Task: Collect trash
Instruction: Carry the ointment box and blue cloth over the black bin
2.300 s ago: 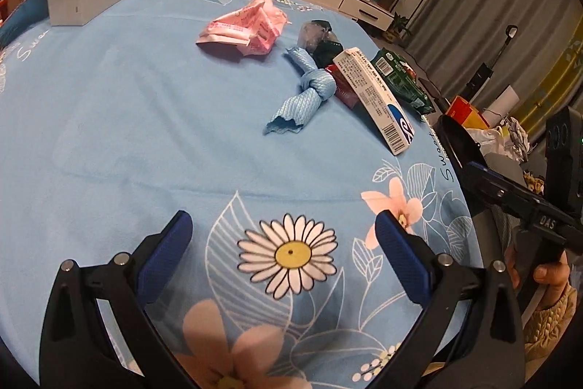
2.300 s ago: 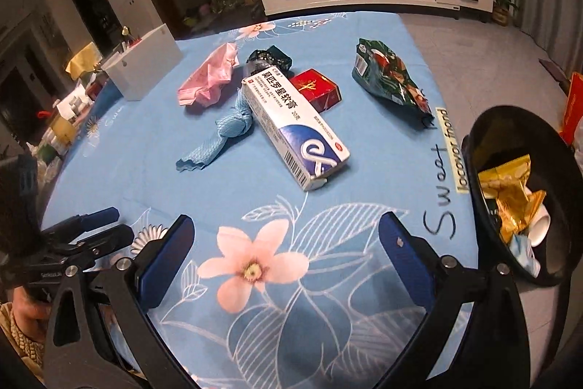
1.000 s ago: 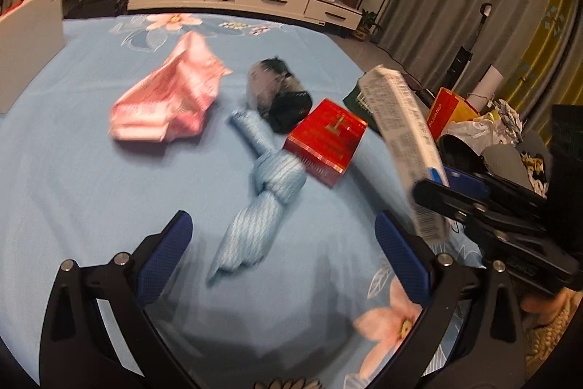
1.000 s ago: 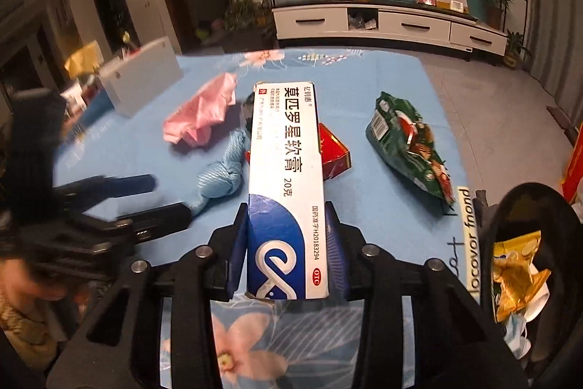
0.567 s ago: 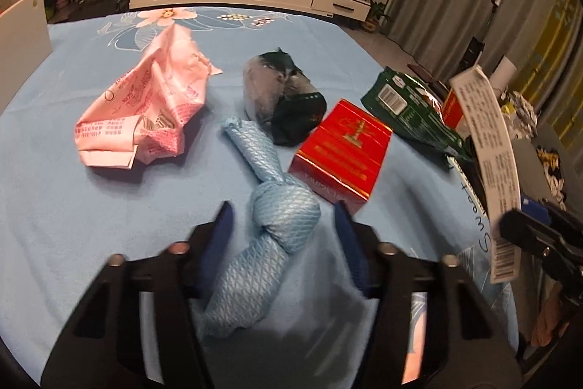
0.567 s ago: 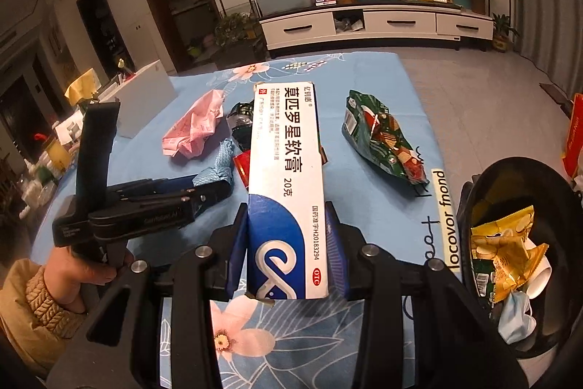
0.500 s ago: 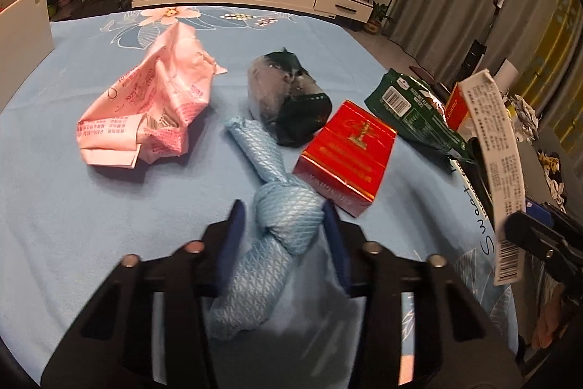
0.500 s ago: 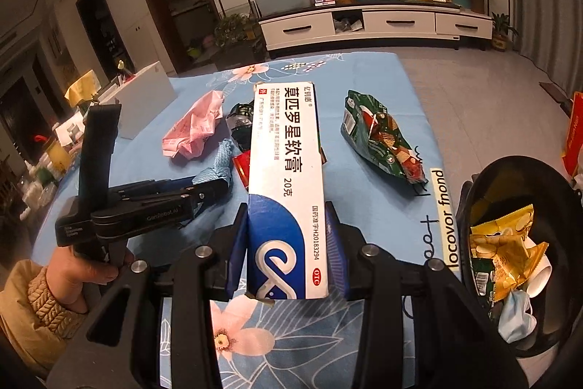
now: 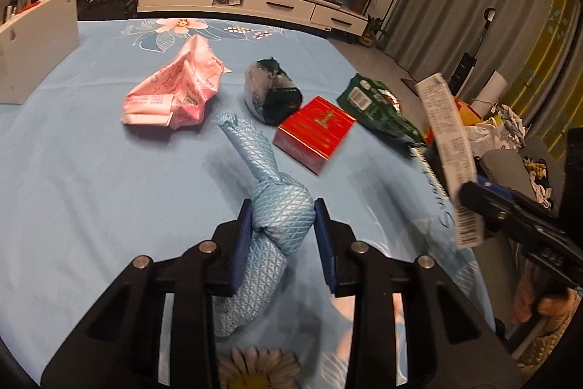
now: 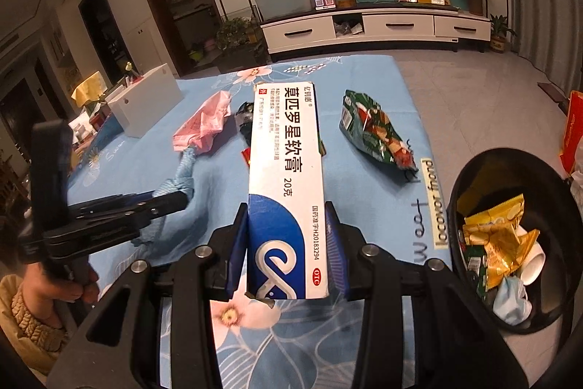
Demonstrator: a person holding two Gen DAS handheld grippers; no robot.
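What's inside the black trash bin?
The black trash bin holds yellow snack wrappers, a white cup and a blue face mask. Anything beneath them is hidden.

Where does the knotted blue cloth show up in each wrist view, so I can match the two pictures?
Left wrist: the knotted blue cloth sits centre-low, its knot between the left hand-held gripper pads.
Right wrist: the cloth appears at left-centre, at the tip of the left hand-held gripper.
Shared landmark: the pink wrapper just beyond the cloth.
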